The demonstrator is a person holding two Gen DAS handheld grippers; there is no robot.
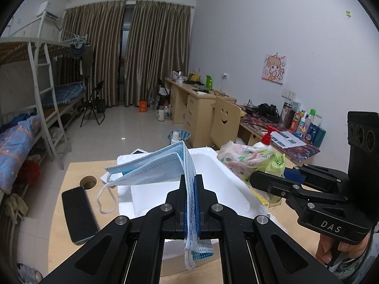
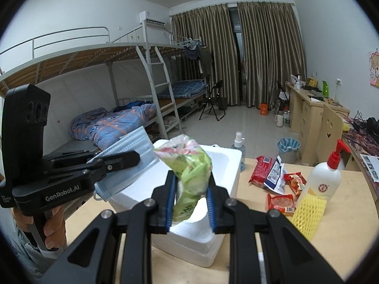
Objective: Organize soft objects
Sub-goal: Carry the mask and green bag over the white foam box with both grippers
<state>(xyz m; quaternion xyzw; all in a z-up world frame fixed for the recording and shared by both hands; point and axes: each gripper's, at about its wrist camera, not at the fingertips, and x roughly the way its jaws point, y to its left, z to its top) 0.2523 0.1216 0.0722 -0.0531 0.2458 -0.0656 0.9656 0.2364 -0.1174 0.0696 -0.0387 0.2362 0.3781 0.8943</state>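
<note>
The left gripper (image 1: 189, 184) has its jaws pressed together on a stack of blue masks (image 1: 154, 168), which stands on edge between the pads; the free part fans out to the left, and a white ear loop (image 1: 104, 196) hangs below it. The stack's lower end droops beneath the jaws. The right gripper (image 2: 191, 189) pinches a green and pink plastic bag (image 2: 189, 165) between its blue pads (image 2: 170, 203), its jaws partly apart around the crumpled bag. Both loads hang above a white foam box (image 1: 213, 175), which sits on a wooden table (image 1: 71, 170). In the left view the right gripper enters from the right edge, held by a hand (image 1: 331, 248), with the bag at its tip over the box's right rim. In the right view the left gripper enters from the left with the masks over the box's left side. A dark phone (image 1: 78, 213) lies on the table left of the box, beside a round hole (image 1: 88, 181). Right of the box lie red snack packets (image 2: 272, 177), a white pump bottle (image 2: 324, 179) with a red top and a yellow foam net (image 2: 308, 213). A small spray bottle (image 2: 238, 146) stands behind the box
</note>
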